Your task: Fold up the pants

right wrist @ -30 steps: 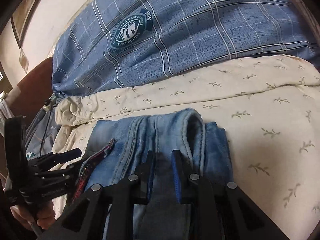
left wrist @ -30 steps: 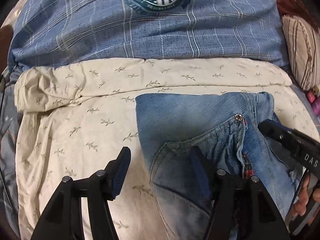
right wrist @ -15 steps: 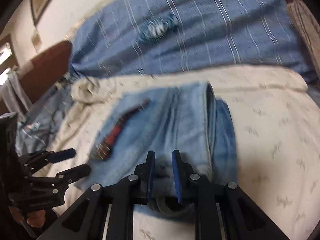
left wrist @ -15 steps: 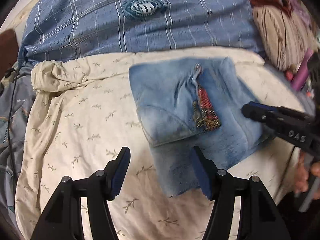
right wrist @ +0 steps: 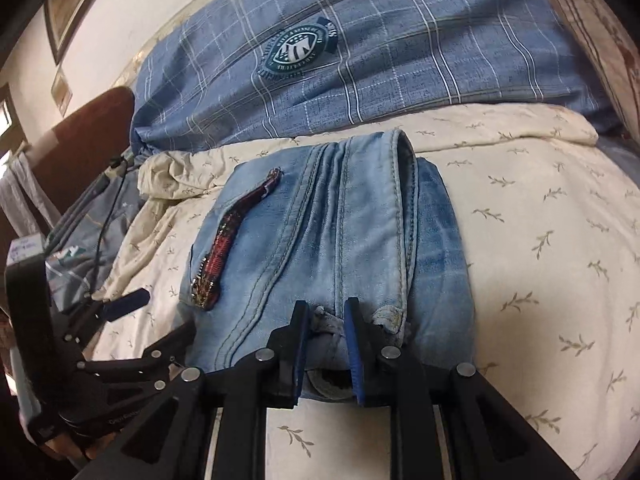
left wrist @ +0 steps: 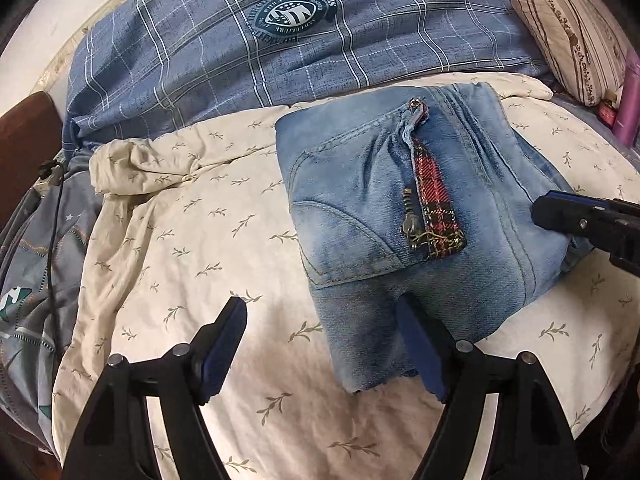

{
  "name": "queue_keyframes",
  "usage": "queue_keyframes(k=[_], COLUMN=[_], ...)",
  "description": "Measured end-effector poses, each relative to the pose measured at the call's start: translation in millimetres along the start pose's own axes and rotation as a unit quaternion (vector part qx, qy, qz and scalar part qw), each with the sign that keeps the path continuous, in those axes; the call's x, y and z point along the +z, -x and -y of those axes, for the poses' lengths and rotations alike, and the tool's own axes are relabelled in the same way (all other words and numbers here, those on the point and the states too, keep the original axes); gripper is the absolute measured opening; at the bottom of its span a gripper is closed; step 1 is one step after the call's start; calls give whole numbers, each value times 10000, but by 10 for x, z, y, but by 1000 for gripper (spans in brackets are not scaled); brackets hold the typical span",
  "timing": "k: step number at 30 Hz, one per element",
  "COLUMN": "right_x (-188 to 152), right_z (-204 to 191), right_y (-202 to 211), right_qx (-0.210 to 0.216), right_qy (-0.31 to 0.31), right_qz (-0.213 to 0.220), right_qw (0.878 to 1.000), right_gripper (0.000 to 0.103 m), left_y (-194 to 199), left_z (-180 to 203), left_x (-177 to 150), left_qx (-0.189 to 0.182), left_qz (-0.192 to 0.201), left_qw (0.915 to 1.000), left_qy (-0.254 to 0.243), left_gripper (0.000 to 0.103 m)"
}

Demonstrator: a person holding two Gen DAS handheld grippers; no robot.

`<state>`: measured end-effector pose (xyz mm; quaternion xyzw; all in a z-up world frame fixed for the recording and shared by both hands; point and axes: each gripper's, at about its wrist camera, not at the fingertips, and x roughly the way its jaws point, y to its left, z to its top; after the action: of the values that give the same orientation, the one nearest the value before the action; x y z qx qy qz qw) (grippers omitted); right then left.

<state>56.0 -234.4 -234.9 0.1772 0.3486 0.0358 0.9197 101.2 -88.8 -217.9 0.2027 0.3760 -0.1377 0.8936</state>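
On bedsheet (left wrist: pixel 192 240): folded jeans (left wrist: pixel 392 216), long axis toward pillow; left gripper (left wrist: pixel 320 348) spread, right gripper (right wrist: pixel 326 340) pinching jeans' near edge

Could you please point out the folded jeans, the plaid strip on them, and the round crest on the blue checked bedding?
folded jeans (left wrist: pixel 348 216): left wrist view, on the back pocket.
plaid strip (left wrist: pixel 436 200): left wrist view, mid-length of the red tartan.
round crest (right wrist: pixel 298 50): right wrist view, centre of the emblem.
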Motion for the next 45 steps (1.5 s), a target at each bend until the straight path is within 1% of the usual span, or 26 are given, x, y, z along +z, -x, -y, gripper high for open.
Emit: queue_keyframes(k=[5, 8, 9, 13, 16, 20, 25, 32, 45], right_x=[-17, -18, -18, -16, -14, -7, 2, 11, 11], right_z=[18, 28, 33, 51, 48, 53, 38, 26, 26], right_y=[8, 2, -1, -13, -20, -37, -67, -80, -79], right_qx=[58, 92, 108, 154, 140, 155, 129, 85, 88], right_qy=[-26, -53, -72, -114, -77, -93, -103, -96, -128], right_qz=[17, 14, 12, 8, 13, 11, 17, 24, 19], right_qw=[10000, 9999, 9999, 9998, 9999, 9998, 9999, 9999, 9999], right_gripper=[22, 22, 22, 22, 22, 22, 22, 22, 22], left_y=[15, -9, -22, -92, -139, -167, -222, -167, -167], left_z=[13, -26, -52, -154, -210, -252, -308, -254, -276], left_x=[-42, -39, -38, -41, -51, -68, -78, -78, -91], left_qx=[63, -3, -22, -211, -308, -411, -572, -422, -472], left_qz=[98, 82, 68, -51, -102, -78, -72, 111, 95], left_qw=[9999, 9999, 9998, 9985, 9971, 9957, 9937, 9958, 9948], left_qy=[22, 151, 211, 512, 681, 823, 965, 804, 896], left_gripper=[79, 84, 87, 96, 100, 103, 103, 103, 103])
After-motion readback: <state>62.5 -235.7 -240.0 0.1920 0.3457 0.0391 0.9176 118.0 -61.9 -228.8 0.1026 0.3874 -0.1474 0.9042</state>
